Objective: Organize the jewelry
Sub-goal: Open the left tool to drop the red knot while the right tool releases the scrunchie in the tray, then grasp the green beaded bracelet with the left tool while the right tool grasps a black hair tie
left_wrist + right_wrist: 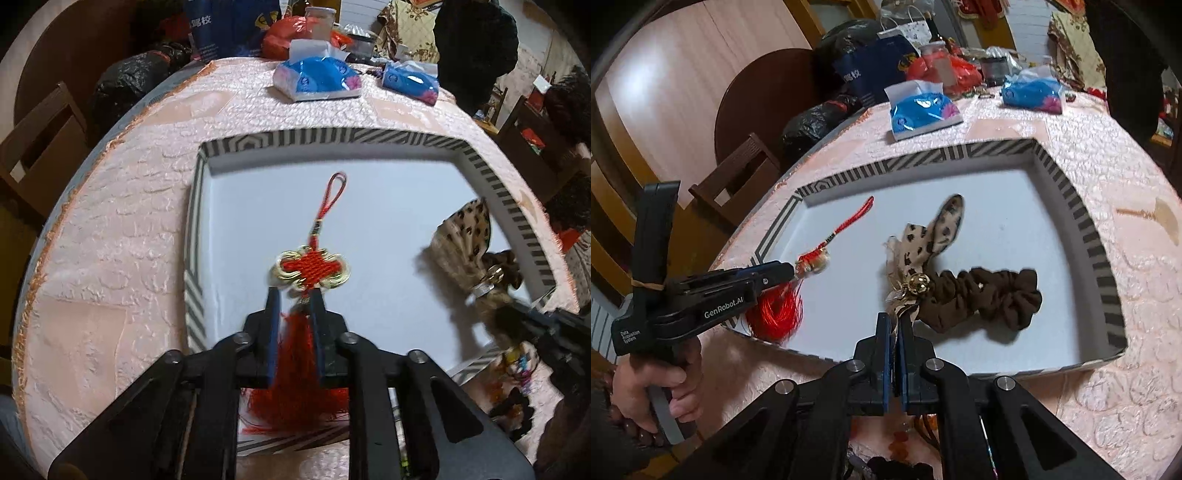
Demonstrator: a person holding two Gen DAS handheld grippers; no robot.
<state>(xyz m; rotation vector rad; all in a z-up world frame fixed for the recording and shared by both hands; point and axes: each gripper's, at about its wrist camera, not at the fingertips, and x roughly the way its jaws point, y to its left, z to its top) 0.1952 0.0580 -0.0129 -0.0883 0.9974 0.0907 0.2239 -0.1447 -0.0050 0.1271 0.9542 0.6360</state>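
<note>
- Centrally, a shallow white cardboard tray with a black-and-white striped rim lies on the table under a pink embossed tablecloth.
- Inside the tray lie a red Chinese-knot ornament with gold loops and a red tassel and a brown fabric scrunchie with a leopard-print bow and a gold bell.
- The left tool is pinching the ornament just below the knot; the hanging loop lies on the tray floor, and the tassel spills back over the tray's near rim.
- The right tool is pressed together on the trailing end of the leopard bow; the scrunchie rests on the tray floor.
- The right wrist view shows the whole scrunchie, the person's left hand around the left tool's handle, and the handle's white lettering "GenRobot.AI" and "Data Acquisition System".
- The left wrist view shows the knot's woven face close up; there the scrunchie is only partly seen at the right edge.
- Beyond the tray sit two blue plastic tissue packs, and behind them a dark blue paper bag with white Chinese characters, the visible part reading "驾校".
</note>
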